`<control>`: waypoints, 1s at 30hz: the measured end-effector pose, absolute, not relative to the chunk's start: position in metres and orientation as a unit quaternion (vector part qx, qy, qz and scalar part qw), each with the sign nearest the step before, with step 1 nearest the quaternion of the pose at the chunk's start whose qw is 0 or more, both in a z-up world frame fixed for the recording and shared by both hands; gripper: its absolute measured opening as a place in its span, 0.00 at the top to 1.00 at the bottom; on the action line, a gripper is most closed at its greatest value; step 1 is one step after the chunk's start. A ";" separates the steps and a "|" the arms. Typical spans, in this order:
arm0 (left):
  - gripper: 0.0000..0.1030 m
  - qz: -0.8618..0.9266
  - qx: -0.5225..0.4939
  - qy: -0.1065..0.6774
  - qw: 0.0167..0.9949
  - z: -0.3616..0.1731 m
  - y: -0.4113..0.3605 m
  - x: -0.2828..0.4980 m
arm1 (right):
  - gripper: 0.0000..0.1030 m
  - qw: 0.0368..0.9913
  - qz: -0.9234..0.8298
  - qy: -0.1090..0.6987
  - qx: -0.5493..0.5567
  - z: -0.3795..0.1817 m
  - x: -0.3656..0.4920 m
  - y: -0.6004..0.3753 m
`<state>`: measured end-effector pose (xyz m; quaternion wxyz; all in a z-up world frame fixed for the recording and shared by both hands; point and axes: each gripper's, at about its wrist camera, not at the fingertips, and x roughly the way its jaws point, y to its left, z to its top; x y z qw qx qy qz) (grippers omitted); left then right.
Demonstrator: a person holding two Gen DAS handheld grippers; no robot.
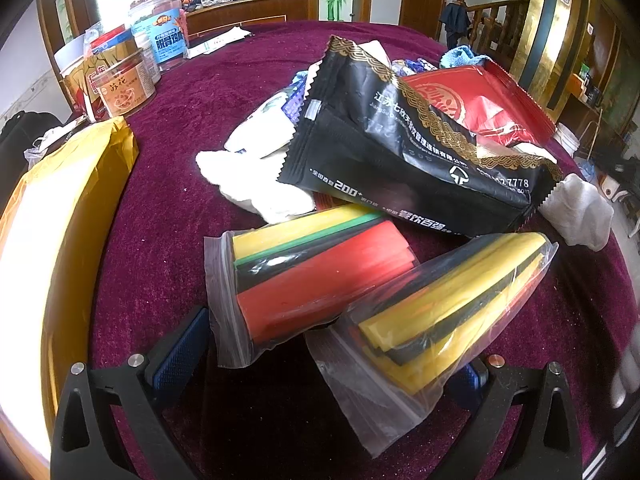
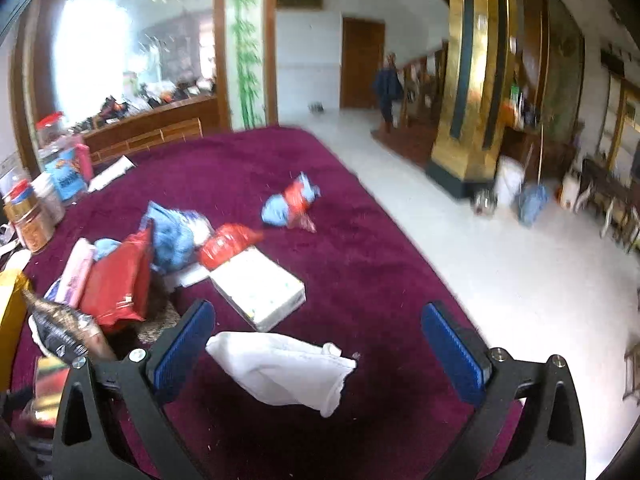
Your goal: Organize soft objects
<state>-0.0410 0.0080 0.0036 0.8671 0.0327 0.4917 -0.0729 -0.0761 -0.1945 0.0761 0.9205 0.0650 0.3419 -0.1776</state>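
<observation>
In the left wrist view my left gripper (image 1: 326,364) is open low over the dark red tablecloth (image 1: 224,80). Two clear zip bags of coloured strips lie between its fingers, one mostly red (image 1: 316,280), one mostly yellow (image 1: 444,312). Behind them a black snack packet (image 1: 404,152) rests on a red packet (image 1: 480,104) and a white cloth (image 1: 248,184). In the right wrist view my right gripper (image 2: 318,348) is open, with another white cloth (image 2: 280,368) loose between its fingers, its corner near the left pad (image 2: 180,348).
A yellow envelope (image 1: 60,216) lies along the left edge, with jars (image 1: 124,84) behind it. A crumpled white cloth (image 1: 576,216) sits at the right. Farther off are a white box (image 2: 260,288), a red packet (image 2: 120,284), blue packets (image 2: 176,236) and the table's right edge (image 2: 400,236).
</observation>
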 end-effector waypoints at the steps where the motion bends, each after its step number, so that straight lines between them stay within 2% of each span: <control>1: 0.00 -0.073 0.033 0.492 0.867 0.004 0.008 -0.041 | 0.00 0.916 -0.170 0.353 0.083 0.071 -0.071 -0.199; 4: 0.00 -0.072 0.033 0.492 0.867 0.004 0.008 -0.041 | 0.00 0.910 -0.167 0.361 0.113 0.055 -0.066 -0.205; 6: 0.00 -0.072 0.033 0.491 0.867 0.004 0.008 -0.041 | 0.05 0.905 -0.169 0.371 0.122 0.047 -0.063 -0.207; 14: 0.01 -0.098 0.015 0.485 0.869 0.007 0.014 -0.043 | 0.05 0.925 -0.197 0.305 0.115 0.064 -0.084 -0.203; 16: 0.12 -0.110 -0.023 0.473 0.874 0.014 0.030 -0.048 | 0.05 0.935 -0.204 0.268 0.109 0.070 -0.092 -0.201; 18: 0.15 -0.137 -0.064 0.463 0.874 0.022 0.048 -0.055 | 0.05 0.943 -0.190 0.248 0.112 0.071 -0.096 -0.200; 23: 0.15 -0.161 -0.073 0.413 0.893 0.049 0.077 -0.077 | 0.05 0.937 -0.156 0.289 0.119 0.066 -0.084 -0.201; 30: 0.15 -0.170 -0.074 0.413 0.891 0.063 0.078 -0.061 | 0.05 0.928 -0.145 0.317 0.130 0.059 -0.078 -0.201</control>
